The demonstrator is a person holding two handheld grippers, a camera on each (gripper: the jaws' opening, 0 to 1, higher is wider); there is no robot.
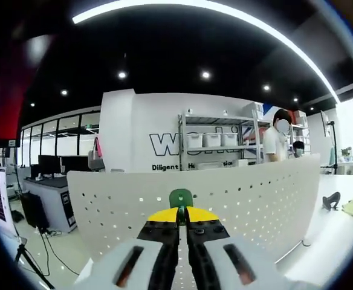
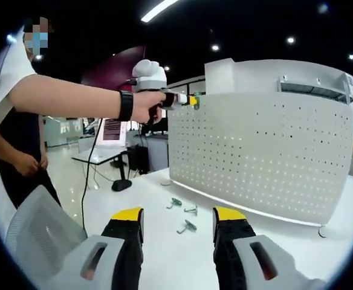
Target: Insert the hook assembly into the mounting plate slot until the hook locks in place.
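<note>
Left hand-held gripper (image 1: 181, 212) is up at the top edge of the white perforated panel (image 2: 261, 160), jaws pinched tight on a green hook (image 1: 181, 198); in the right gripper view that same gripper (image 2: 191, 101) sits at the panel's upper left corner, held by a person's hand (image 2: 145, 107). Panel stands upright on the white worktop (image 2: 164, 254), which is the mounting plate here.

Right hand-held gripper (image 2: 178, 220) hangs low over the worktop, jaws wide apart, nothing in them. Three spare hooks (image 2: 186, 215) lie loose on the worktop just in front of the panel's foot, near its left end.

Step in hand looks like seating the held hook into a hole or slot near the top row. Keep the hook square to the panel face, line the prong with one hole, push straight in, then press down until it catches. Panel is free-standing, so it may tip or slide; bracing it with the free right gripper would probably help. Whether the prong is already in a hole, can't tell.
</note>
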